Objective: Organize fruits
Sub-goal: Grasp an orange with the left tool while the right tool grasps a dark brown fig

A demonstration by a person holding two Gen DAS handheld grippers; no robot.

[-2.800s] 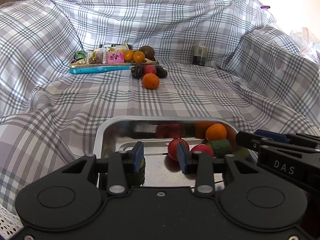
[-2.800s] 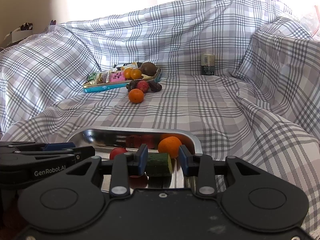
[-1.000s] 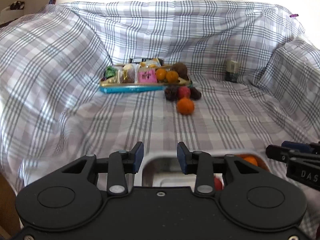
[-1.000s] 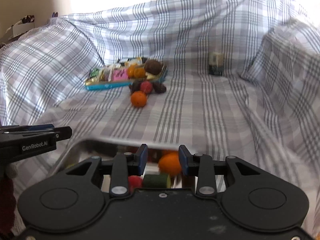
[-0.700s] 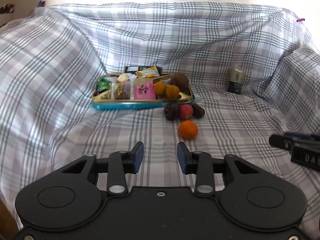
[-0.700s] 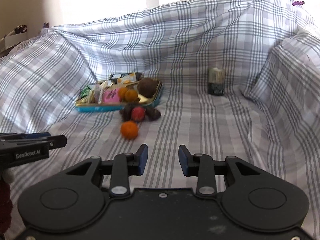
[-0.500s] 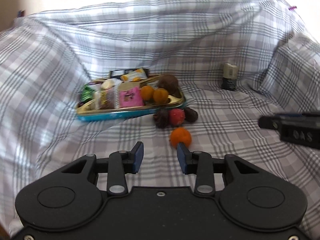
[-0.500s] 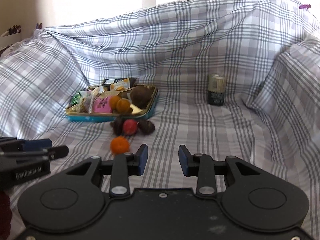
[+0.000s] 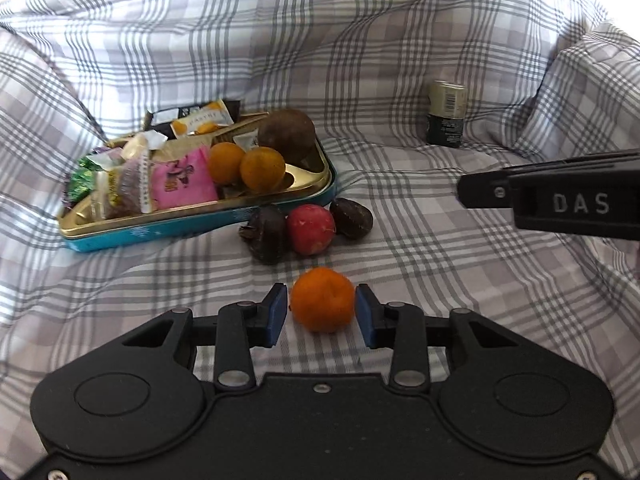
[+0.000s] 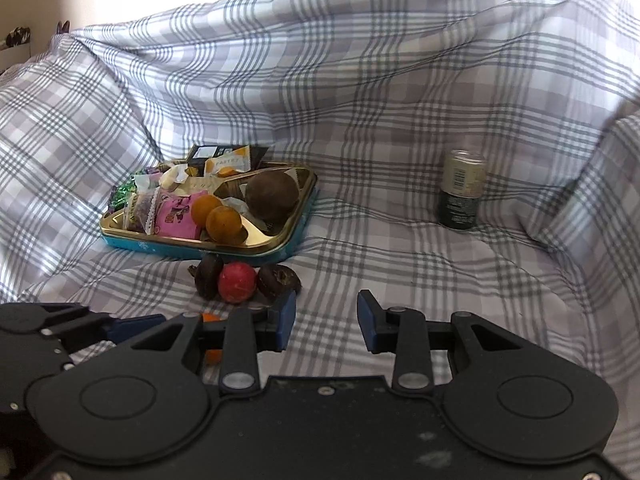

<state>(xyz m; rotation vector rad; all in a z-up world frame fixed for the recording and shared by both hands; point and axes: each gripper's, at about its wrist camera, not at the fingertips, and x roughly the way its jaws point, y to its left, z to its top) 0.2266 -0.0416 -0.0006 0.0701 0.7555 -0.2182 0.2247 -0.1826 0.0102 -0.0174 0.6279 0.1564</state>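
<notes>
One round orange mandarin [image 9: 322,305] sits between my left gripper [image 9: 321,309] pads, jaws just widened, not pinching.
Next: close on it; right gripper [image 10: 326,316] narrow, empty.

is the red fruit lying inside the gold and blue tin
No, the red fruit lies on the checked cloth just in front of the tin, between two dark fruits.

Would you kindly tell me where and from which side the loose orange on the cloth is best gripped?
Grip the orange across its widest middle, coming from the near side as the left gripper does. It is round, lies apart from the other fruit, and sits between the open pads.
</notes>
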